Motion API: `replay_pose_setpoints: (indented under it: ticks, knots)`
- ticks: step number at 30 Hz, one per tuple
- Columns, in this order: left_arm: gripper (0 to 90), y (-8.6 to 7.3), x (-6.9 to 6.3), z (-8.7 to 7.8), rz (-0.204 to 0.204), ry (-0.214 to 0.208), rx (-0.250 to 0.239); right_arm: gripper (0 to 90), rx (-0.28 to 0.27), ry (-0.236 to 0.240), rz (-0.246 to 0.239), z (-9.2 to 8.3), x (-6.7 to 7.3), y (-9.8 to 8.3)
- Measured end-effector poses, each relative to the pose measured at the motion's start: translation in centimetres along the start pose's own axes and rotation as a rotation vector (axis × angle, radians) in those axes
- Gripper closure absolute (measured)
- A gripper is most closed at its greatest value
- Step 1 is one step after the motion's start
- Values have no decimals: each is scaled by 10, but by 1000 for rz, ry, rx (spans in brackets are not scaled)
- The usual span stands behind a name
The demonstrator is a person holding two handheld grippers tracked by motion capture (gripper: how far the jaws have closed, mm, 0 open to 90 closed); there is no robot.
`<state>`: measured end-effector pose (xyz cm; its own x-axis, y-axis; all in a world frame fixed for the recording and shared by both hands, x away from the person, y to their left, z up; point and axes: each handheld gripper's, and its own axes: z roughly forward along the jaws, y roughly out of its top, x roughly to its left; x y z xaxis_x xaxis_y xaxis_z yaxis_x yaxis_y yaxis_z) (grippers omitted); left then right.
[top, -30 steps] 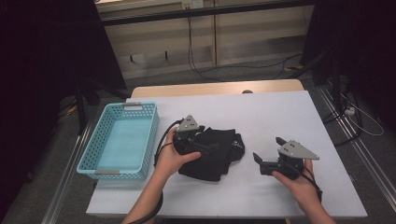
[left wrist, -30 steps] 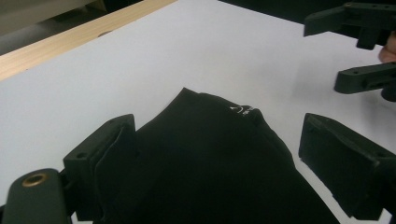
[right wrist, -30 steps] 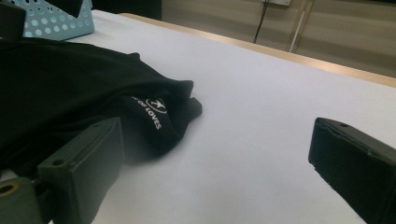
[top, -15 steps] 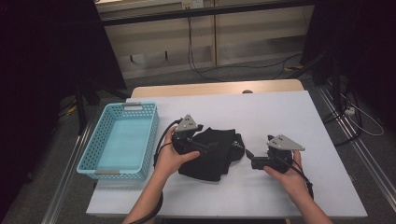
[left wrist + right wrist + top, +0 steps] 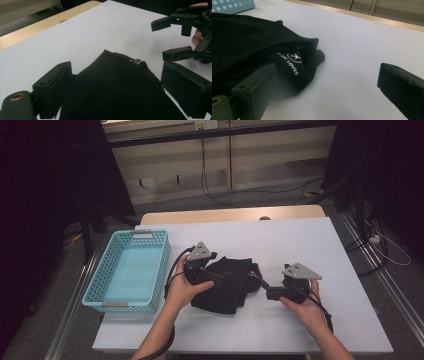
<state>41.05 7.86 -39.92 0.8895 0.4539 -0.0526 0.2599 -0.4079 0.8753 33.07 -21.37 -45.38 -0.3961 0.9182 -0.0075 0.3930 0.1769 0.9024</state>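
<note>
Black cloth (image 5: 227, 285) lies crumpled on the white worktop (image 5: 310, 240), just right of the blue basket (image 5: 131, 270) and apart from it. White lettering and a round logo show on a fold at the cloth's right edge in my right gripper view (image 5: 292, 61).

My left tongs (image 5: 216, 276) rest over the cloth's left part. Their jaws stand wide apart, one on each side of a raised hump of fabric (image 5: 117, 85); neither pad presses it, so nothing is gripped.

My right tongs (image 5: 265, 289) sit at the cloth's right edge, pointing toward it. Their jaws are also spread wide. The left jaw lies just beside the lettered fold, whether touching I cannot tell; the right jaw stands over bare worktop. Nothing is held between them.

From the left gripper view, my right tongs (image 5: 175, 37) appear beyond the cloth's far edge, jaws apart.
</note>
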Motion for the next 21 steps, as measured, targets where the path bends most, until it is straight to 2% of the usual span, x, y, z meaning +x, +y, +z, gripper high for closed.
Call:
replay_pose_setpoints:
  ticks: [2, 4, 6, 8, 9, 12, 15, 19, 21]
  knots:
    - [131, 0, -1, 1, 0, -4, 0, 29, 1, -3, 19, 3, -1, 2]
    - [171, -1, -1, 3, 6, 8, 9, 46, 3, -8, 23, 7, -1, 4]
    - [221, -3, -2, 5, 2, -7, 26, 67, 9, -6, 33, 11, 1, 5]
    - [257, -4, -4, 9, 11, -2, 37, 77, 18, -7, 29, 13, 3, 5]
    - [278, -5, -5, 11, 24, -2, 49, 81, 26, -8, 20, 14, 4, 5]
    - [352, -7, -8, 19, 33, -6, 80, 114, 48, -4, 18, 15, 5, 3]
    - [429, -10, -12, 25, 41, -8, 122, 196, 66, -5, 22, 16, 5, 3]
    - [560, -17, -10, 28, 33, 1, 164, 286, 90, 2, 28, 18, 4, 2]
    - [628, -21, -7, 27, 9, -3, 181, 297, 101, 17, 41, 19, 5, 3]
